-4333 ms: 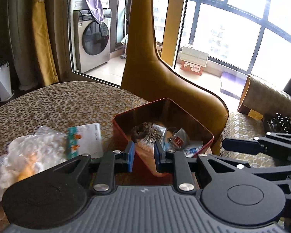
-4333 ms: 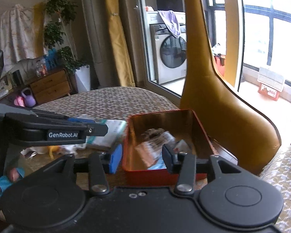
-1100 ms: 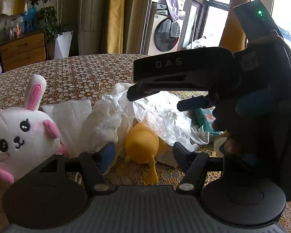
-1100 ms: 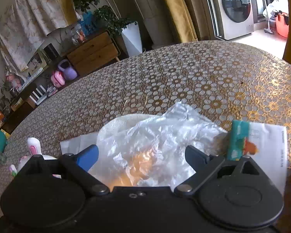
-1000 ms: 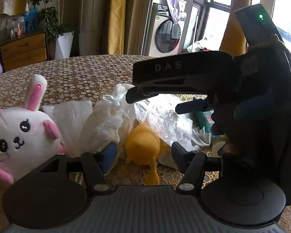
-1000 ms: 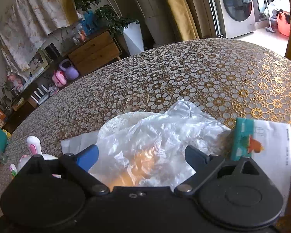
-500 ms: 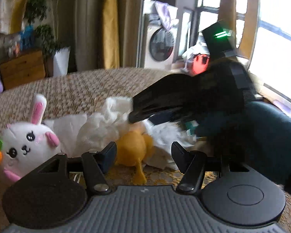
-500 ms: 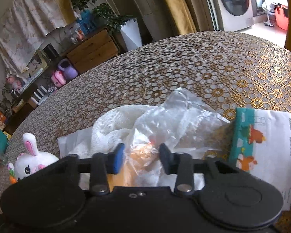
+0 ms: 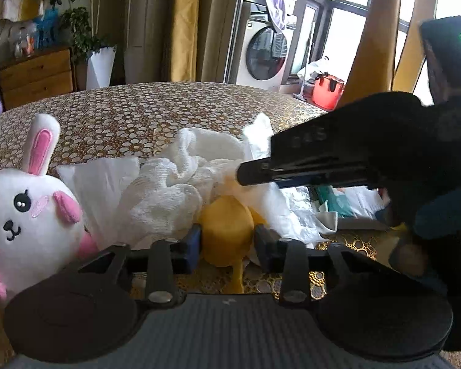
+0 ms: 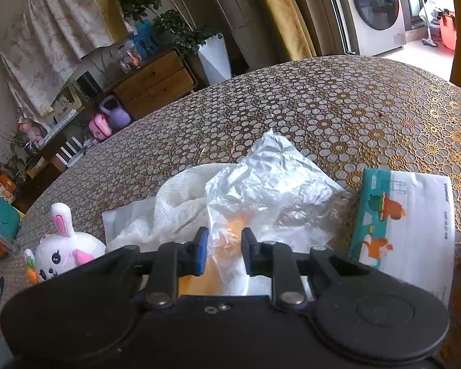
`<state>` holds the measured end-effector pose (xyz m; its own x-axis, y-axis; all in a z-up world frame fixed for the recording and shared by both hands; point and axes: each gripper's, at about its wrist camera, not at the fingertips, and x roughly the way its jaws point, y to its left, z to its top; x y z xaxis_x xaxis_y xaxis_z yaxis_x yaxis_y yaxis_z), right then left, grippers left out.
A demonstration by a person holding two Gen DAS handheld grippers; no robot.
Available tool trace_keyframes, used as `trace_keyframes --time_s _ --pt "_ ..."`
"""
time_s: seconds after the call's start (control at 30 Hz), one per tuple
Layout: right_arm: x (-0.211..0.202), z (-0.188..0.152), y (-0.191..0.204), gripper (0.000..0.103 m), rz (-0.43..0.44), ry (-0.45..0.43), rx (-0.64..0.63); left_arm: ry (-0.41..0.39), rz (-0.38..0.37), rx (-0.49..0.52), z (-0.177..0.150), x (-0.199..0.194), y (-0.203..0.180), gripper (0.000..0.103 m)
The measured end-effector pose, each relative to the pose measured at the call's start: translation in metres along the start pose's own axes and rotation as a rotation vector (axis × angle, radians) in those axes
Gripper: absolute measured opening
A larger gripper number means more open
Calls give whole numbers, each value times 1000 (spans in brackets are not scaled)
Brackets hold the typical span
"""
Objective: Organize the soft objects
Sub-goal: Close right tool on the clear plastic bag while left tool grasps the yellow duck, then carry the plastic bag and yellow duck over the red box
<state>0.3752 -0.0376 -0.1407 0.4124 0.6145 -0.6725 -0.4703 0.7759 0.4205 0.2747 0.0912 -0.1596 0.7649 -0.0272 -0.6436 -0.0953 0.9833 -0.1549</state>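
**Both grippers closed in on the pile of soft items**

The yellow soft toy (image 9: 226, 230) is seen plainly only in the left wrist view: it is clamped between the pads of the left gripper (image 9: 227, 244), whose jaws have just been closing and now stand narrow, pressed against its sides. In the right wrist view the toy is reduced to an orange blur behind the clear plastic bag (image 10: 270, 193).

The right gripper (image 10: 222, 252) has also just been closing; crumpled bag film is pinched between its pads, jaws nearly together. From the left view the right gripper (image 9: 338, 160) is seen side-on as a dark bar over the pile, its tips sunk into the bag and white gauze cloth (image 9: 169, 190); the grip itself cannot be read there.

The tissue pack (image 10: 405, 224) is shown whole only in the right view; in the left view it is mostly hidden behind the right gripper. The plush rabbit (image 9: 27, 206) lies left of the pile on the worktop (image 10: 353, 107), well apart from both grippers, cut by the frame edge in the left view.

The toy's upper part is buried under cloth and bag, so its facing cannot be told. A thin yellow limb hangs downward below the pads; the visible body is roughly upright, long axis near vertical.
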Motion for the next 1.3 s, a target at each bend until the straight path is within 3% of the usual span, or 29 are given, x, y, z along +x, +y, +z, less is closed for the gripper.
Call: trace_keyframes --time_s 0.07,0.27,0.77,1.1,1.3 --pt "-4 -1 0 11 4 -12 4 -1 -2 -6 0 -2 2 29" --pt "-24 -9 2 7 -12 -46 -12 -7 24 6 0 -7 0 23" --pt "-132 -50 10 5 -24 -123 -41 -43 2 14 -3 -69 -14 23" --pt "-206 -79 15 5 26 -166 -22 -86 -43 78 -4 -129 -41 23" --pt "-247 -89 12 5 8 -216 -46 -121 -83 114 -1 -158 -73 23"
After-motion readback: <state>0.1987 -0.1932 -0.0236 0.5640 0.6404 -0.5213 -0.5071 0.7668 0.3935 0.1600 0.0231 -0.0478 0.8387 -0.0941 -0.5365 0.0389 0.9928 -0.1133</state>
